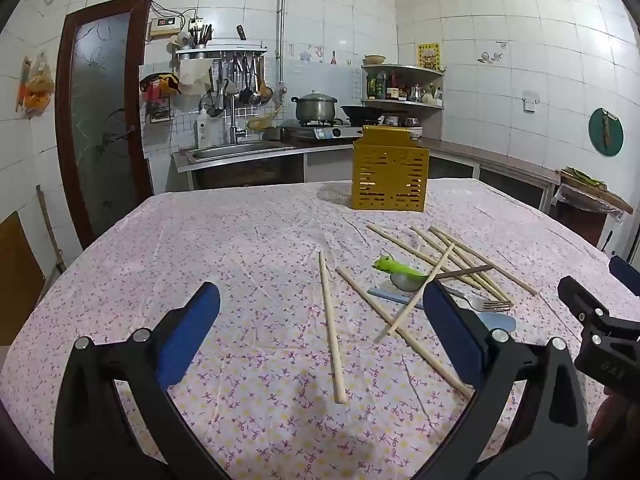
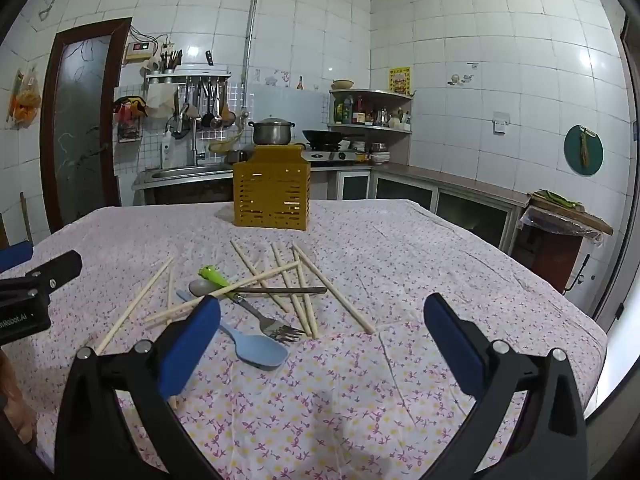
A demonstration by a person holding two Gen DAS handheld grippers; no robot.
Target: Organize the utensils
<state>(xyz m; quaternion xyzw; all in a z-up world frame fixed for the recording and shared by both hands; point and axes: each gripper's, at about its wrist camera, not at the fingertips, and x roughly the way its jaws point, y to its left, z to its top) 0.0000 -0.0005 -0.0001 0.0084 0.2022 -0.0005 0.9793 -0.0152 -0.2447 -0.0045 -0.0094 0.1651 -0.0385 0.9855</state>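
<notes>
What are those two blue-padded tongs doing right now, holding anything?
Left tongs: open wide, holding nothing, above the flowered tablecloth.
Right tongs: open wide, holding nothing.

My two wrist cameras sit low over the surface, side by side, facing the yellow holder; both share the scattered chopsticks.

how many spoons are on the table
2. A blue spoon lies nearest, beside the fork tines. A grey spoon lies further back, partly under the chopsticks. The pile could hide another.
</notes>
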